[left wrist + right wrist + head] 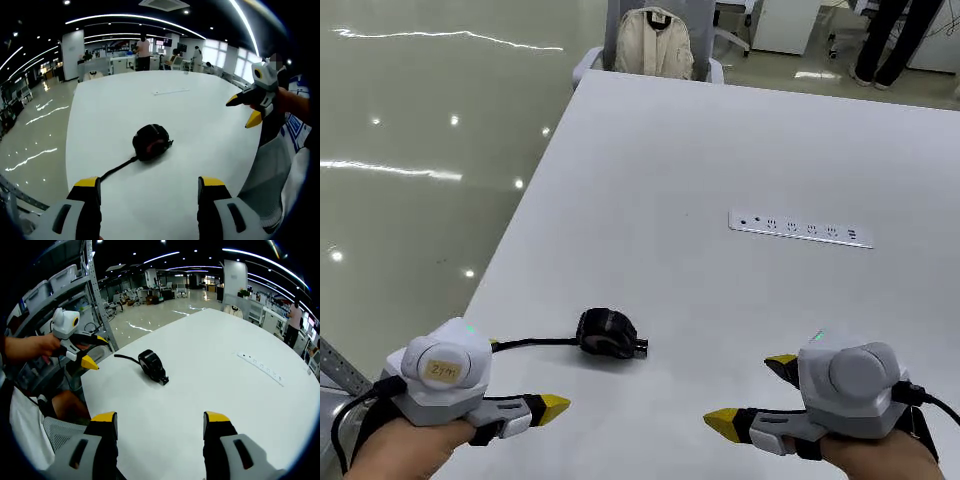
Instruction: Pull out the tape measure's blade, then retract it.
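Open-plan office or lab hall, large white surface (720, 150) with a power strip (800, 228), glossy floor (420, 120), ceiling light strips (135, 16), storage rack (91, 275) with bins (67, 276), distant desks (120, 62)

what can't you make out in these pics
- Tape measure: any print on its case is too small to read in all three views.
- Strap: its far end is hidden behind the left tongs in the head view.
- Label on the left tongs: the handwriting is too blurred to read in the head view.
- Person: cut off above the legs by the head view's top edge.
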Demonstrator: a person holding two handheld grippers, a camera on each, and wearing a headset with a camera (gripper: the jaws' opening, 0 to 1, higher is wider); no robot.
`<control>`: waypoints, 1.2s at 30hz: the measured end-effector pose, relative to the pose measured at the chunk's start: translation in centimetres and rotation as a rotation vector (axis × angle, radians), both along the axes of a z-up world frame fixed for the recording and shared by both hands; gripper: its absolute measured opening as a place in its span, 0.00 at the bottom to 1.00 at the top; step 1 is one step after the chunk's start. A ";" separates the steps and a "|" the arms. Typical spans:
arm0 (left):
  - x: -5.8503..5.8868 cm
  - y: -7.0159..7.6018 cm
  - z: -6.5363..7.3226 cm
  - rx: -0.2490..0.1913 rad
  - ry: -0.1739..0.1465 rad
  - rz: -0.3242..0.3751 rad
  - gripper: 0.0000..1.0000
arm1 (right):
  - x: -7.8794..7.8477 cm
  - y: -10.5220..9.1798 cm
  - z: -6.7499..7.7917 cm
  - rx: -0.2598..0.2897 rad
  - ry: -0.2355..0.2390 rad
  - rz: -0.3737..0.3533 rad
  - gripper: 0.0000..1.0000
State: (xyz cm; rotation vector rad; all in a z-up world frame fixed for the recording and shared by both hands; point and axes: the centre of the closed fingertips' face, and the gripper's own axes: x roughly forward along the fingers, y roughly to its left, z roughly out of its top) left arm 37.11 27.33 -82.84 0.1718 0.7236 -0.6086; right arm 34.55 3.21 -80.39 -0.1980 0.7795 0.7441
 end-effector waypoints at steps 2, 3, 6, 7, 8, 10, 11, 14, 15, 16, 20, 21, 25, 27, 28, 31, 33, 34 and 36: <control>0.2 -0.1 -0.1 0.003 0.001 -0.007 0.76 | 0.2 0.1 -0.1 -0.001 0.003 0.003 0.71; 0.3 -0.2 -0.1 0.003 0.000 -0.009 0.76 | 0.3 0.1 -0.2 -0.001 0.003 0.006 0.71; 0.7 -0.3 -0.3 0.005 0.000 -0.014 0.76 | 0.6 0.3 -0.4 -0.001 0.006 0.013 0.70; 0.8 -0.3 -0.4 0.006 0.001 -0.014 0.76 | 0.7 0.4 -0.5 -0.002 0.008 0.015 0.70; 1.0 -0.3 -0.5 0.006 0.001 -0.016 0.76 | 0.8 0.4 -0.6 -0.005 0.009 0.020 0.70; 1.2 -0.5 -0.6 0.007 0.003 -0.021 0.76 | 1.0 0.5 -0.7 -0.003 0.010 0.024 0.70; 1.3 -0.6 -0.6 0.008 0.004 -0.023 0.76 | 1.1 0.5 -0.8 -0.003 0.011 0.025 0.70; 1.6 -0.6 -0.8 0.011 0.005 -0.029 0.76 | 1.4 0.6 -1.0 -0.006 0.013 0.031 0.70; 1.7 -0.7 -0.9 0.011 0.005 -0.032 0.76 | 1.5 0.7 -1.1 -0.007 0.014 0.033 0.70; 1.8 -0.8 -0.9 0.011 0.007 -0.033 0.76 | 1.6 0.7 -1.1 -0.007 0.014 0.035 0.70; 2.2 -1.0 -1.1 0.015 0.008 -0.044 0.76 | 1.9 0.8 -1.4 -0.011 0.016 0.045 0.69; 2.3 -1.0 -1.2 0.016 0.008 -0.046 0.76 | 2.0 0.8 -1.5 -0.013 0.017 0.047 0.69; 2.7 -1.1 -1.4 0.021 0.009 -0.057 0.76 | 2.3 1.0 -1.9 -0.017 0.021 0.059 0.69; 2.9 -1.2 -1.5 0.024 0.011 -0.064 0.76 | 2.5 1.1 -2.1 -0.016 0.023 0.064 0.69; 2.9 -1.2 -1.6 0.025 0.011 -0.065 0.76 | 2.5 1.1 -2.1 -0.016 0.023 0.065 0.69; 3.2 -1.4 -1.7 0.030 0.012 -0.075 0.76 | 2.9 1.2 -2.4 -0.018 0.025 0.073 0.69; 3.5 -1.5 -1.8 0.034 0.013 -0.082 0.76 | 3.2 1.3 -2.6 -0.018 0.025 0.077 0.69; 3.6 -1.5 -1.9 0.039 0.014 -0.084 0.76 | 3.4 1.4 -2.7 -0.016 0.026 0.080 0.69; 3.8 -1.6 -2.0 0.041 0.014 -0.088 0.76 | 3.6 1.4 -2.9 -0.016 0.027 0.081 0.69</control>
